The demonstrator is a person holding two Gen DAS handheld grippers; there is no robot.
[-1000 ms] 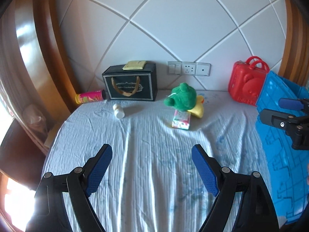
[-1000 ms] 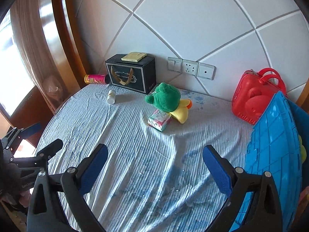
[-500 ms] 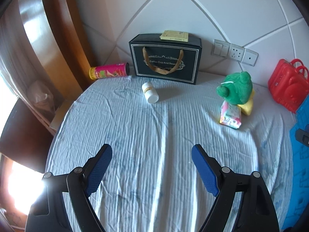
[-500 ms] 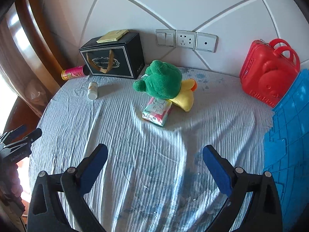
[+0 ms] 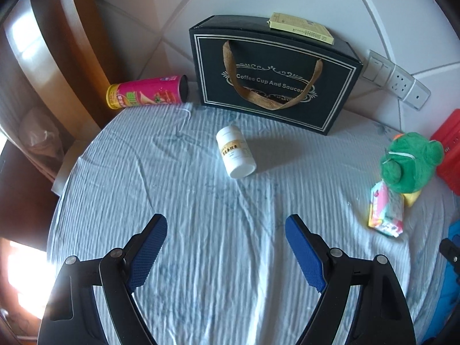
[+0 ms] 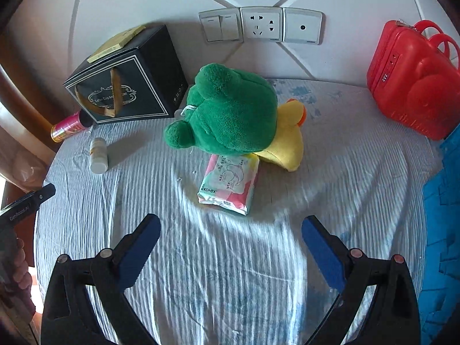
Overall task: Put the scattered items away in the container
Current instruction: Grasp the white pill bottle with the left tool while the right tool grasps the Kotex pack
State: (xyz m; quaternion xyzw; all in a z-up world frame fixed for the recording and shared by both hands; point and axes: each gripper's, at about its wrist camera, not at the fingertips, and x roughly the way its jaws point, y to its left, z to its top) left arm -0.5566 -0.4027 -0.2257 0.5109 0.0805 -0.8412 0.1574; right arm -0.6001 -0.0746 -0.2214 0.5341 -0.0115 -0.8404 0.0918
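— From the left wrist view, what do you see?

— The left gripper [image 5: 225, 247] hangs over the pale blue crinkled bedsheet [image 5: 201, 273], its blue-padded jaws spread wide with nothing between them. Ahead of it a small white plastic bottle [image 5: 236, 152] lies on its side on the sheet, apart from everything else. Behind that stands a black cardboard gift box with a gold ribbon handle [image 5: 273, 77], against the white padded wall, with a flat yellow-green packet [image 5: 300, 27] on its lid. A pink cylindrical snack can [image 5: 148, 92] lies just left of the box.

— And on the right of that view?

— A green plush frog toy [image 5: 408, 164] sits touching a small pink and white soft packet [image 5: 385, 212]. At the edge there is a strip of a blue plastic container [image 5: 452, 258].

— Now the right wrist view?

— The right gripper [image 6: 231, 247] is let go too, jaws wide and empty, above the sheet. Just ahead lies the soft packet [image 6: 230, 184], its far end tucked under the frog toy [image 6: 230, 112], which rests on a yellow plush part. The bottle [image 6: 98, 155] is well off to the left, near the gift box [image 6: 126, 83] and the snack can [image 6: 67, 128]. The blue container [image 6: 442, 215] fills the right edge, beside a red plastic carry case [image 6: 414, 77]. The left gripper [image 6: 27, 205] shows at the left edge.
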